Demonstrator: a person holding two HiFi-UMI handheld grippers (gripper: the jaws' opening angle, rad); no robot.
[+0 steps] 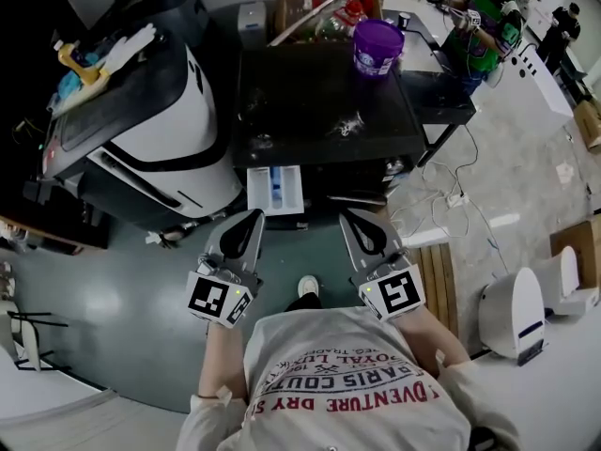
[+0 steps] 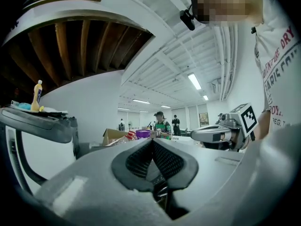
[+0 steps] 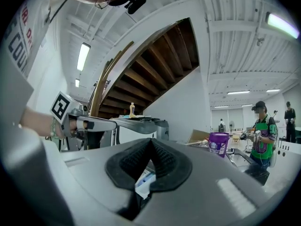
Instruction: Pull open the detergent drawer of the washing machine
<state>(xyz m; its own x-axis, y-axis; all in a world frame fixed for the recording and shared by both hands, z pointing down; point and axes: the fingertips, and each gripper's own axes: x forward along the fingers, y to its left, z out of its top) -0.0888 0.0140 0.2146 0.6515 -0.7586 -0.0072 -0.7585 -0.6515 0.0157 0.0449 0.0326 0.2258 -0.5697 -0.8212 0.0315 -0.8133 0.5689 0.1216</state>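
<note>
In the head view, the detergent drawer [image 1: 275,190] is seen standing out of the washing machine [image 1: 300,92], at 12 o'clock just beyond the left gripper [image 1: 251,218], with the right gripper [image 1: 354,218] at 3 o'clock. In the left gripper view, the jaws are shown together on nothing. In the right gripper view, the jaws are likewise together, and the drawer is glimpsed below them at 6 o'clock.

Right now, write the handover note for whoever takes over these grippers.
Left gripper: shut, empty, just short of the drawer, not touching it.
Right gripper: shut, empty, off to the drawer's right.
Drawer: sticks out of the front of the washer, with nothing holding it.
Done: the drawer is pulled open.
Left: probably nothing. I cannot tell whether the drawer is out to its stop.
</note>
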